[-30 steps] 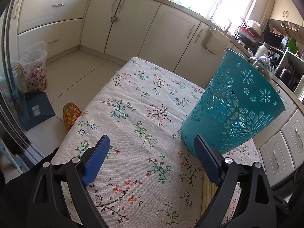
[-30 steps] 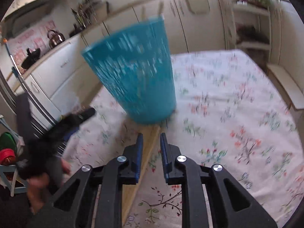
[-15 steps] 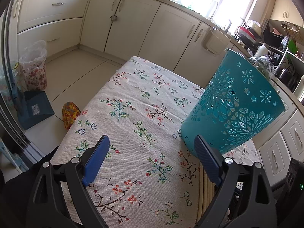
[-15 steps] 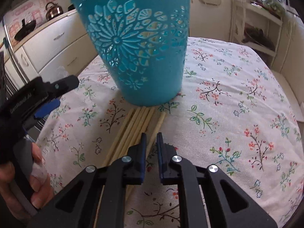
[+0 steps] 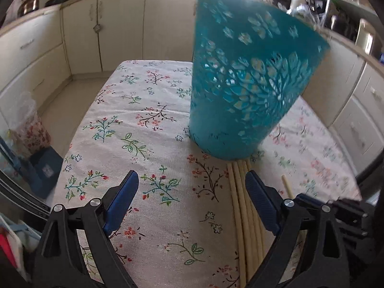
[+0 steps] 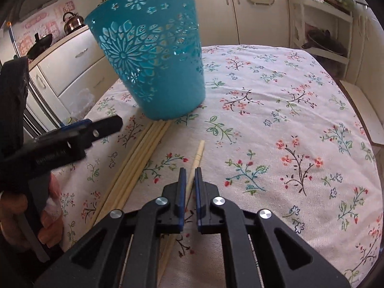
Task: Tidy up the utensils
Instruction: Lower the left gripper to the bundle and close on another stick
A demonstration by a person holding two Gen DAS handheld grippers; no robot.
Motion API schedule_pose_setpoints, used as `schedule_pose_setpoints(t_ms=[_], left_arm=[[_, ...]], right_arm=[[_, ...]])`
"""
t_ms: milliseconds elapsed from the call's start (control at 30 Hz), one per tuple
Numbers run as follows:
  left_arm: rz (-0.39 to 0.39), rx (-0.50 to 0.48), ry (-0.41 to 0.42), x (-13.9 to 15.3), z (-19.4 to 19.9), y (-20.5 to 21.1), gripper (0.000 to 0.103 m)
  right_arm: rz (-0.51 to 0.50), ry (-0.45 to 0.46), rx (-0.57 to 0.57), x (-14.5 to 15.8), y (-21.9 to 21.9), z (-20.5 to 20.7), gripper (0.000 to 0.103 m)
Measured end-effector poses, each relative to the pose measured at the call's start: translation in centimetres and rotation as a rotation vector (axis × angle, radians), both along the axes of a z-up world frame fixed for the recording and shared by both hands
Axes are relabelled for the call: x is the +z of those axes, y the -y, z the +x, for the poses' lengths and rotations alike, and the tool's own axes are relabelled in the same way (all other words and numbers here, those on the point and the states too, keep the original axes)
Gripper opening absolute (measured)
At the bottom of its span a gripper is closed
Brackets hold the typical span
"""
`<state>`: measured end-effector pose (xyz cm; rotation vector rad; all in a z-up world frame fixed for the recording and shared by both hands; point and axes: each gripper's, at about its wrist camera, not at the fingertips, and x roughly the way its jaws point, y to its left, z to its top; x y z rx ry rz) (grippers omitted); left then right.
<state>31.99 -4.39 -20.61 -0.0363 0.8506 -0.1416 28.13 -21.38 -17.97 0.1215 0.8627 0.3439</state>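
Kitchen, cream cabinets all round; table [image 6: 312,110] under a floral cloth is the work surface. Teal basket [image 6: 153,67] stands upright on it, perforated wall, inside not visible from either wrist view, so I can't tell if anything is in it yet. Stick bundle [image 6: 141,148] lies flat on the cloth, far ends touching the basket's base, running back toward the grippers. One single stick [image 6: 198,153] lies apart, just right of the bundle, its tip short of the basket.

Right gripper [image 6: 189,180]: jaws have just been closing, now pinched narrow on the single stick. Left gripper [image 5: 192,189]: jaws wide, nothing between them, hovering near the basket's base just left of the bundle.

Progress: early. My read is first pick in hand, not lifted clear; whole bundle left to go into the basket.
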Motion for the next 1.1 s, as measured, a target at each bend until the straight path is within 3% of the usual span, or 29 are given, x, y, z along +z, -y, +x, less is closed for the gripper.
schedule_pose_setpoints(t_ms=[267, 533, 733, 900, 1100], left_arm=[[0.185, -0.031, -0.071, -1.0, 0.6, 2.6, 0.084], [0.199, -0.038, -0.099, -1.3, 1.1, 3.0, 0.077], [0.187, -0.084, -0.107, -1.0, 1.7, 4.0, 0.046], [0.124, -0.114, -0.119, -1.0, 1.8, 4.2, 0.008], [0.03, -0.024, -0.119, -1.0, 0.4, 1.6, 0.006]], right_arm=[[0.042, -0.002, -0.002, -0.1, 0.5, 0.1, 0.006], [0.066, -0.007, -0.001, -0.2, 1.0, 0.2, 0.006], [0.044, -0.037, -0.014, 0.1, 0.6, 0.9, 0.006], [-0.023, -0.034, 0.002, 0.3, -0.5, 1.7, 0.007], [-0.052, -0.041, 0.103, 0.4, -0.5, 1.1, 0.007]])
